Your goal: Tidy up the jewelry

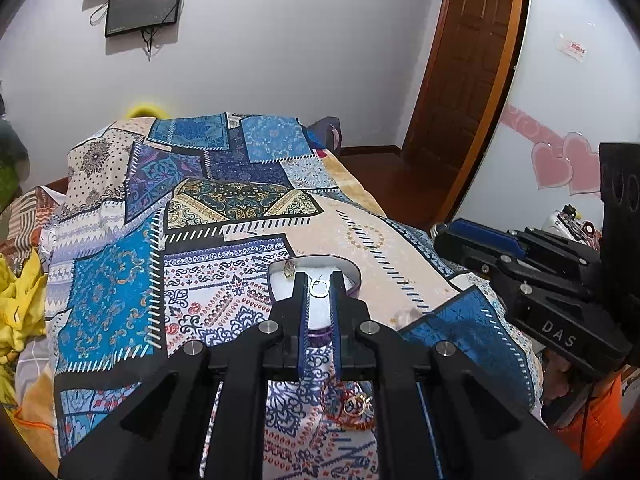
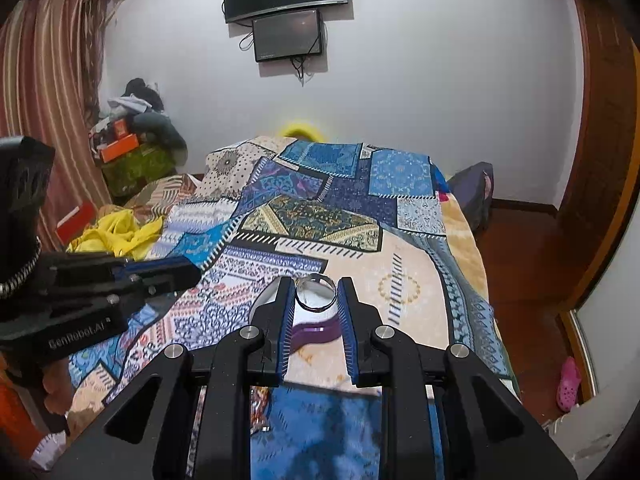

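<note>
- The left tool [image 1: 319, 288] is pinching a small silver ring [image 1: 319, 289] between nearly closed fingertips.
- The right tool [image 2: 315, 292] is clasping a wide silver band [image 2: 316, 292], fingers parted.

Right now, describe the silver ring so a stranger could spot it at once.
Find the patchwork bedspread covering the bed, then the purple jewelry box with a white lining lying on it. The silver ring sits over that box, between the right gripper fingers. It is a wide, plain, shiny band, far bigger than the small gold piece at the box's far edge.
</note>
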A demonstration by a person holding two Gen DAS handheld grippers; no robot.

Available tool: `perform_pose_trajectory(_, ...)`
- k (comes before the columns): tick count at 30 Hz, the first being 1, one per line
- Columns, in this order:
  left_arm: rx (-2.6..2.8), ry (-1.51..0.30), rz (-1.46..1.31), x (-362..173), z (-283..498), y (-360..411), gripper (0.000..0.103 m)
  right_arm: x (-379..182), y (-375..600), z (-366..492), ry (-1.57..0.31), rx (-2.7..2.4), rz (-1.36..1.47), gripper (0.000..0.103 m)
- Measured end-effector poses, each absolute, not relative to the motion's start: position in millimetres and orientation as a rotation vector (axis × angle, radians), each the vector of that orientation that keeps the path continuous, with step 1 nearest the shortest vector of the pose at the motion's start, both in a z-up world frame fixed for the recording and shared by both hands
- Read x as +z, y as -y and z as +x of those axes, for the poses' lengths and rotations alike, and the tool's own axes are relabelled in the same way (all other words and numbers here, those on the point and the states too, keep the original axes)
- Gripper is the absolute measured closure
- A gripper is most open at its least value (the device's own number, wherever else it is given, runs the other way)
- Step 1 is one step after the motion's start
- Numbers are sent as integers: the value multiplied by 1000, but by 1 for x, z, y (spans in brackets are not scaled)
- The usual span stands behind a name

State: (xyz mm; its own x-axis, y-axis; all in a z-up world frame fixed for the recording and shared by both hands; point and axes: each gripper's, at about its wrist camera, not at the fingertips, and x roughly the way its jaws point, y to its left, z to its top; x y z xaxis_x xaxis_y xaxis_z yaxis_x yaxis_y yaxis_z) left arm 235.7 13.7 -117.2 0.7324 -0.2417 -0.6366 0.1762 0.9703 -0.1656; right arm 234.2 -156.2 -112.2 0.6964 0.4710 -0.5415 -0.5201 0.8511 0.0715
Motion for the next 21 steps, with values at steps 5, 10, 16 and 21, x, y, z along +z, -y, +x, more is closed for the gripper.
perform_pose_trajectory(5,-234,-730,-102,-127,251,-13,95,-116,155,247,-589,556,-75,83)
perform_pose_trajectory(10,-239,-763,-102,-141,267,-12,95,-129,150,266,-636,564,-69,83)
perform_pose_trajectory(16,-251,-807,-109,-158,283,-11,95,-147,145,285,-712,589,-59,83)
perform_pose_trajectory(21,-271,-845,-110,-171,295,-9,95,-160,139,295,-766,603,-68,83)
